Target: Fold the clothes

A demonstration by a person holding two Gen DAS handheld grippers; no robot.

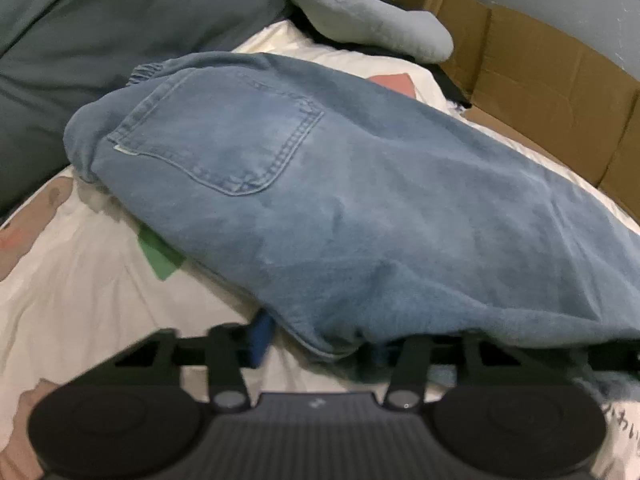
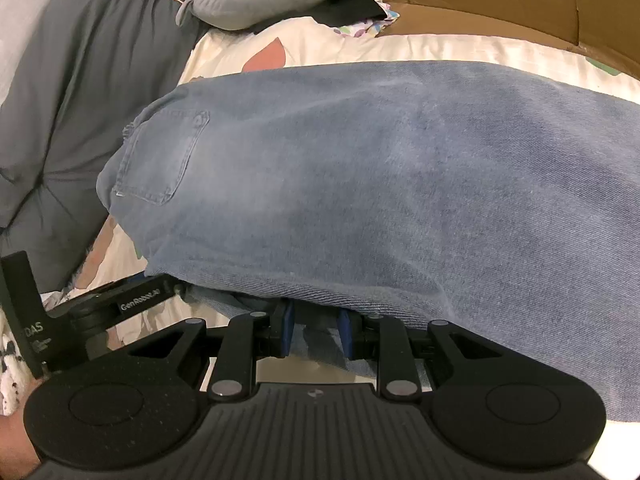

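Jeans [image 1: 360,200] of faded blue denim lie across a white bedsheet [image 1: 80,288] printed with pink and green shapes, folded lengthwise so that one back pocket [image 1: 216,136] faces up near the waistband end at the left. In the left wrist view, a dark grey duvet [image 1: 100,20] fills the upper left corner, and the denim runs from the waistband at the left down to the lower right. The left gripper [image 1: 320,344] sits at the near edge of the jeans. A blue pad [image 1: 260,338] shows on its left finger, clear of the cloth, while the right finger is buried under the denim hem, so I cannot tell whether the fingers are clenched on the fabric or loose. Farther right, a grey neck pillow [image 1: 372,16] rests at the head of the bed, and flattened brown cardboard [image 1: 540,80] lines the far side.

In the right wrist view, the left gripper's black body [image 2: 120,304] enters at the lower left, just beside the jeans' edge. To its right, the right gripper [image 2: 316,332] has both blue pads closed in on a fold of denim at the near hem, grasping the jeans. A person's hand shows faintly at the bottom left corner.
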